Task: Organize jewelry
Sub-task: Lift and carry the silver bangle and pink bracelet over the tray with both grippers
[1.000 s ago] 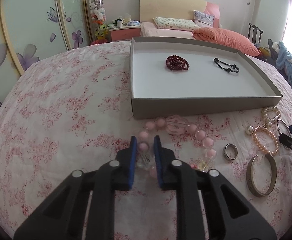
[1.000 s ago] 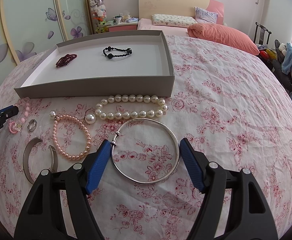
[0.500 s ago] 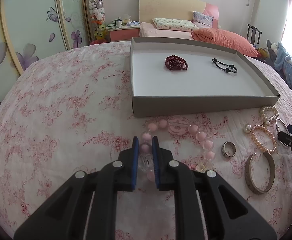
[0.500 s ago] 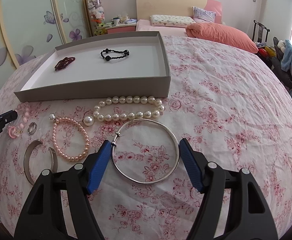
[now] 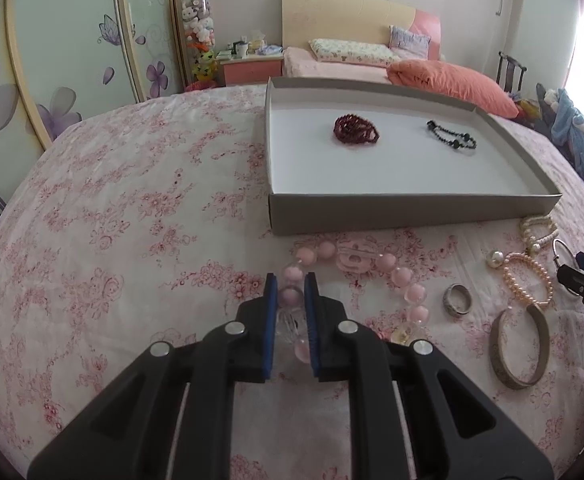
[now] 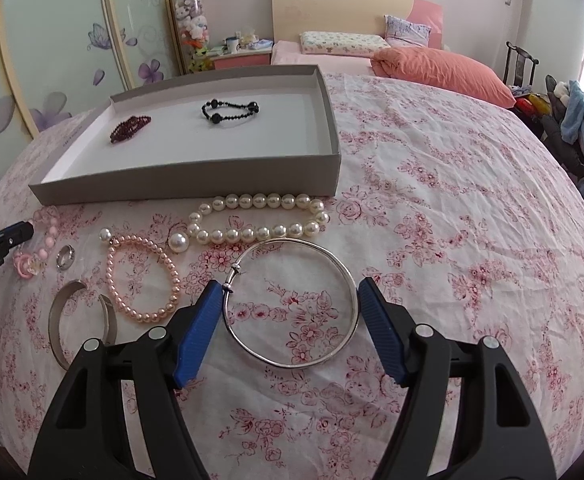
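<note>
While nearly closed, left hand-held gripper clamped on pink bead bracelet, blue pads pinching a round pink bead and a clear faceted one between them. Angled down at the bed, black frame filling the lower part of the left wrist view. Bracelet: glossy pink spheres, clear beads, one flat translucent disc, strung in a loop lying on the floral sheet just in front of the tray.

Grey cardboard tray, shallow and rectangular, white floor; inside, dark red bead coil to the left and black bead bracelet to the right, well apart.

Right of the pink loop: dull metal ring, then broad open metal cuff, then small peach pearl bracelet, then larger white pearl strand beside the tray's front wall.

Farther right, right hand-held gripper spread wide and pitched down, ribbed blue pads flanking a thin silver bangle; left pad at the clasp, right pad just beside the rim; contact uncertain, bangle flat on the sheet.
</note>
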### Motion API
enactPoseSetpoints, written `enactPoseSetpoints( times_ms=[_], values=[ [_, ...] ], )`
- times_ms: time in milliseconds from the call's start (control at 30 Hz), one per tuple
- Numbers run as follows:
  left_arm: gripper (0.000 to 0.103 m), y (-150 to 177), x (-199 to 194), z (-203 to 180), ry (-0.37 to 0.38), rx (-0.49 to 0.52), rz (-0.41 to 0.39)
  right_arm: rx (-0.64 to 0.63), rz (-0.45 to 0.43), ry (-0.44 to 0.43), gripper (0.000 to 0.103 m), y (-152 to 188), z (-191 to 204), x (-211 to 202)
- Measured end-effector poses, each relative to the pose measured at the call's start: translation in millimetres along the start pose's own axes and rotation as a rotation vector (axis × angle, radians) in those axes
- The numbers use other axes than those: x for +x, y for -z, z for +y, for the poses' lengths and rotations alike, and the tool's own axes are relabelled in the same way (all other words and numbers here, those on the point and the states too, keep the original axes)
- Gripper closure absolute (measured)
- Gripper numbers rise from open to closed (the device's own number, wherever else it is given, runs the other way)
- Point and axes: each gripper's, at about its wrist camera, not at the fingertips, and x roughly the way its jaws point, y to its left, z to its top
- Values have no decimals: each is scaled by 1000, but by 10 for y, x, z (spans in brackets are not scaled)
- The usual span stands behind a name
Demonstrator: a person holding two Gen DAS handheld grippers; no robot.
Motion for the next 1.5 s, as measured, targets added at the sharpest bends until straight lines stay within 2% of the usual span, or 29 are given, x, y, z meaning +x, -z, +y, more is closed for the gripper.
enactPoseSetpoints(
  times_ms=[300,933,1500],
  values=[
    [89,43,-322,-58,54,13,-88,18,-34,-28,33,60,11,-143],
    [89,-27,-701,-80,128,-1,-186,39,-90,-63,33,35,55,-311],
    [89,-118,-972,-189,192,-12,-263,12,-275,-74,33,-88,261,-690]
  ],
)
